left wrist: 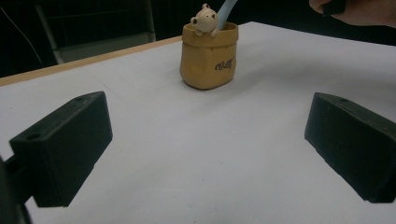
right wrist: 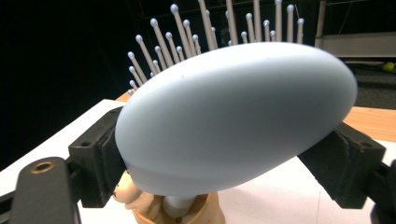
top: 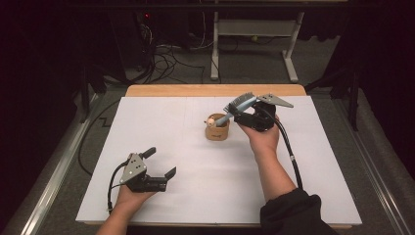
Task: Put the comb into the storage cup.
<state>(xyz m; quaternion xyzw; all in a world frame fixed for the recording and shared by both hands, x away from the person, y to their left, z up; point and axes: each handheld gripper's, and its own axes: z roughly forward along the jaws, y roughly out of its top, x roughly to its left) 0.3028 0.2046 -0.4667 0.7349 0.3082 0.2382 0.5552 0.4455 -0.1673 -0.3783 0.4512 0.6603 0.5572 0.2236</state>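
A pale blue hairbrush slants with its handle down inside a small tan sack-shaped cup that has a little bear figure on its rim. My right gripper is shut on the brush's head; the right gripper view has the oval back of the brush squeezed between both black jaws, bristles pointing away. The cup stands upright in the left gripper view, the brush handle rising from it. My left gripper rests low on the white board at the front left, open, nothing between its jaws.
A white board covers the wooden table. A cable trails from the right gripper along the person's forearm. Behind the table are a desk frame and loose cables on the floor.
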